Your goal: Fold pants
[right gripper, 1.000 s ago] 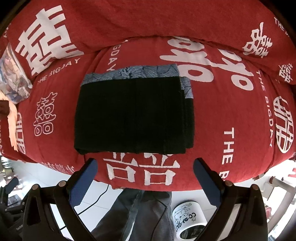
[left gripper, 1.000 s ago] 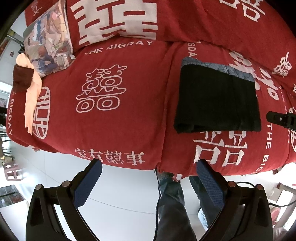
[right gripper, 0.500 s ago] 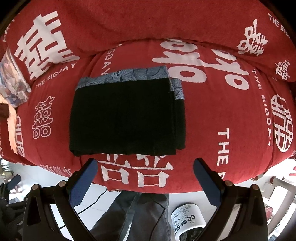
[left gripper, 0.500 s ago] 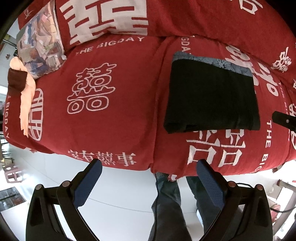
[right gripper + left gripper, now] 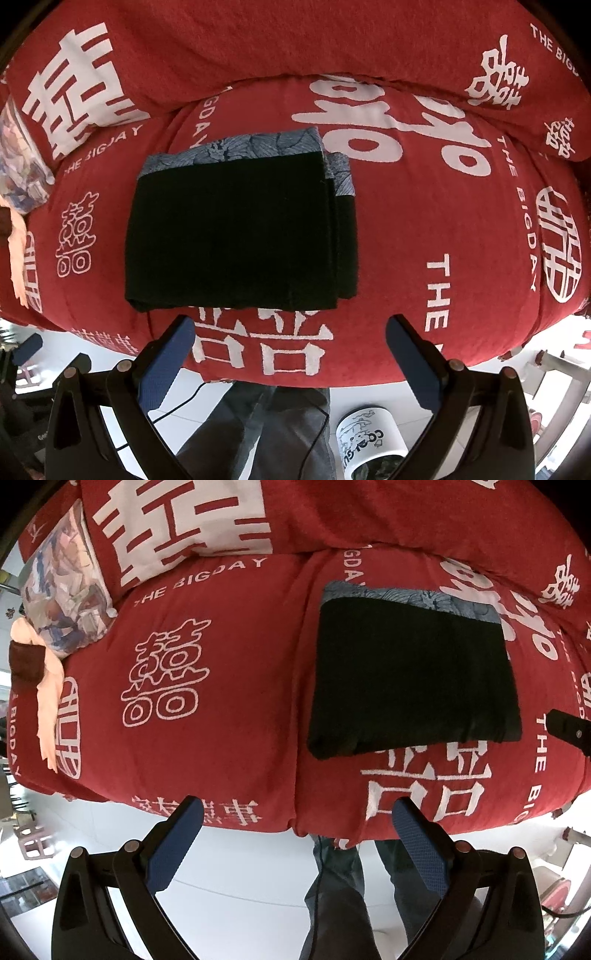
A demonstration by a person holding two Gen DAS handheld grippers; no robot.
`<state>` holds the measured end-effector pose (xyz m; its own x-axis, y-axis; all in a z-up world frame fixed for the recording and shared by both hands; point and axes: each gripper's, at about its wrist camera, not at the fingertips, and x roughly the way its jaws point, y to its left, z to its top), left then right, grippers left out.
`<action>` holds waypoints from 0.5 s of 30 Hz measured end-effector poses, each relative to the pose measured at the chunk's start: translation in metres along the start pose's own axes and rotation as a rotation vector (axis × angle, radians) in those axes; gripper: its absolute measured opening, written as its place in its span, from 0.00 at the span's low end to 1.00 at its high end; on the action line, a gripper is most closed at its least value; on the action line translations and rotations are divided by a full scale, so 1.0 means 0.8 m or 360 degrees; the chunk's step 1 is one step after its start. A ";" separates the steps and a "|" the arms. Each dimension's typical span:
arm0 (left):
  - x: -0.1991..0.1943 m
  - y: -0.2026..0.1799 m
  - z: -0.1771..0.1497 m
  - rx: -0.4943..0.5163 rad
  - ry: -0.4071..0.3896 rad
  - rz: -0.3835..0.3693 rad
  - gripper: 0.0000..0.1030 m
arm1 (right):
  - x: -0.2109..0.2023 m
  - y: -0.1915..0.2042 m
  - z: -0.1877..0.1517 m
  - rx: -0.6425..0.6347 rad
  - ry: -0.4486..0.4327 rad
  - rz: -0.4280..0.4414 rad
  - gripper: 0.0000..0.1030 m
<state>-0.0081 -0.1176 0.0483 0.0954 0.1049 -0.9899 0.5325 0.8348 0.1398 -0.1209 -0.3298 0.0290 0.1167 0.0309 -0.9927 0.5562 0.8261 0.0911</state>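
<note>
As they lie, folded black pants (image 5: 236, 232) rest flat on the red sofa (image 5: 443, 229): soft, limp, light; grip a folded edge. Both tongs (image 5: 293, 836) (image 5: 290, 352) apart, empty.

pants (image 5: 413, 675): folded, on red cover (image 5: 236, 686) | left gripper (image 5: 295, 834): empty, spread

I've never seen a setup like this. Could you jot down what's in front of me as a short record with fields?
Surface: sofa in a red cover with white characters
Garment: black pants, folded into a flat rectangle, patterned blue-grey band along the far edge
Left hand-held gripper: open, empty, off the sofa's front edge
Right hand-held gripper: open, empty, just short of the pants
Sofa's left end: printed cushion
Floor: white printed pot
</note>
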 end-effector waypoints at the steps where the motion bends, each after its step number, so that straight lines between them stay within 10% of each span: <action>1: 0.000 -0.002 0.002 0.0003 0.0001 -0.0001 0.99 | 0.000 0.000 0.000 0.0000 -0.0002 -0.0002 1.00; 15: 0.004 -0.027 0.016 0.0021 0.0010 -0.0001 0.99 | 0.009 -0.017 0.000 0.0007 0.0014 -0.0026 1.00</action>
<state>-0.0090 -0.1423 0.0423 0.0899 0.1080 -0.9901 0.5436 0.8276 0.1396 -0.1278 -0.3408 0.0205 0.1002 0.0225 -0.9947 0.5615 0.8241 0.0752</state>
